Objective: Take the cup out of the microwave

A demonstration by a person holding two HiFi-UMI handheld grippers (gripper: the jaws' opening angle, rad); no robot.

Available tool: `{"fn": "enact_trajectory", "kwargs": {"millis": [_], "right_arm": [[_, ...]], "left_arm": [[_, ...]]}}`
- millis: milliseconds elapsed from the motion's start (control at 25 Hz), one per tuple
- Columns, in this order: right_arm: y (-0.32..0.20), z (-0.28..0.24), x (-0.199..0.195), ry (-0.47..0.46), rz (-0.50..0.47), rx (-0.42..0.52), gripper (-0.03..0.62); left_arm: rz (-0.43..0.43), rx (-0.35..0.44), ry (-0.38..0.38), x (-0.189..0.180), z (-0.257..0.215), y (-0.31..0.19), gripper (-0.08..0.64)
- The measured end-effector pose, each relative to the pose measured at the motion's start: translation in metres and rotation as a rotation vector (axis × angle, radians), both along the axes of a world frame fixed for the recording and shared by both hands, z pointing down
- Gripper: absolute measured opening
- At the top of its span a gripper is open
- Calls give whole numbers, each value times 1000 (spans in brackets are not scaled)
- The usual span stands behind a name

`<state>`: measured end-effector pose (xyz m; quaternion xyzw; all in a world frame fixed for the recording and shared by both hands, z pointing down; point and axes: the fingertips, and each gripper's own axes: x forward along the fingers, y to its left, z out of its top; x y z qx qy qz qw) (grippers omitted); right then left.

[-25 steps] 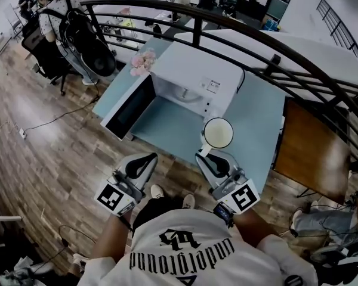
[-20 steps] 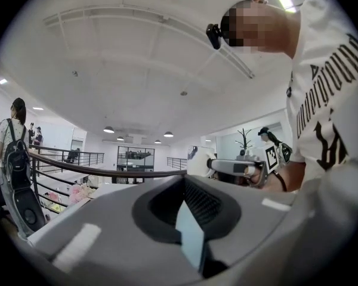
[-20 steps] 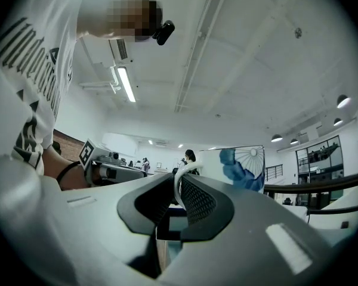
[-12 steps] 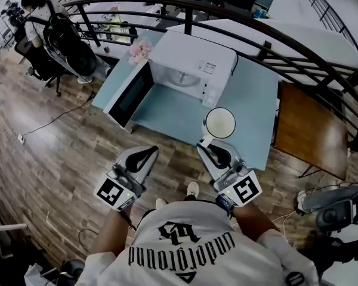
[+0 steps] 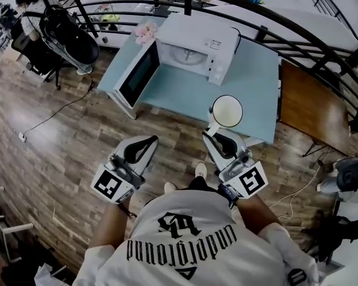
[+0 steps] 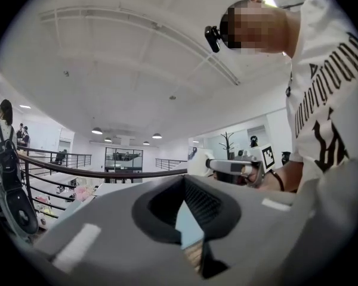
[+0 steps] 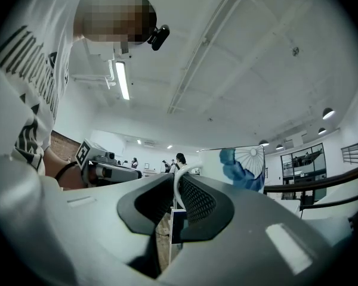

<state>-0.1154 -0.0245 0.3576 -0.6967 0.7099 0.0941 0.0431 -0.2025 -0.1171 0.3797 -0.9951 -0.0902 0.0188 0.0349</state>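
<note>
On the table (image 5: 253,70), open microwave (image 5: 197,37) beyond cup (image 5: 227,110)

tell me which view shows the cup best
The head view: the whole cup from above, handle in the right claw. The right gripper view shows only its blue-printed side; the left gripper view, a glimpse.

Pink flowers (image 5: 145,32) on light-blue table (image 5: 185,94)

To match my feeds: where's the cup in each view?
Head view: cup right of centre, just ahead of the right gripper.
Left gripper view: cup small, white, right of centre.
Right gripper view: cup blue-patterned, right of centre, handle between its tongs.
Shared landmark: the dark railing.
</note>
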Motion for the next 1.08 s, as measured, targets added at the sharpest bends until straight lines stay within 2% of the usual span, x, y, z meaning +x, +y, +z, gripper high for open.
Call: {"fn": "enact_trajectory", "kwargs": {"millis": [280,440,680,1080], "right_arm": [[11,4,-48,-5,20,-7,41],[17,9,-58,-9,18,-18,41],[17,1,-71,-7,23,-33,41],[15,16,-75,-8,21,-31,41]], "left_arm": [[23,-28,-52,-40,-1,17,50],[22,-35,-51,-49,1,21,50],[28,-14,-11,-60,-9,17,50],[37,24,21,-58,7,13,51]]}}
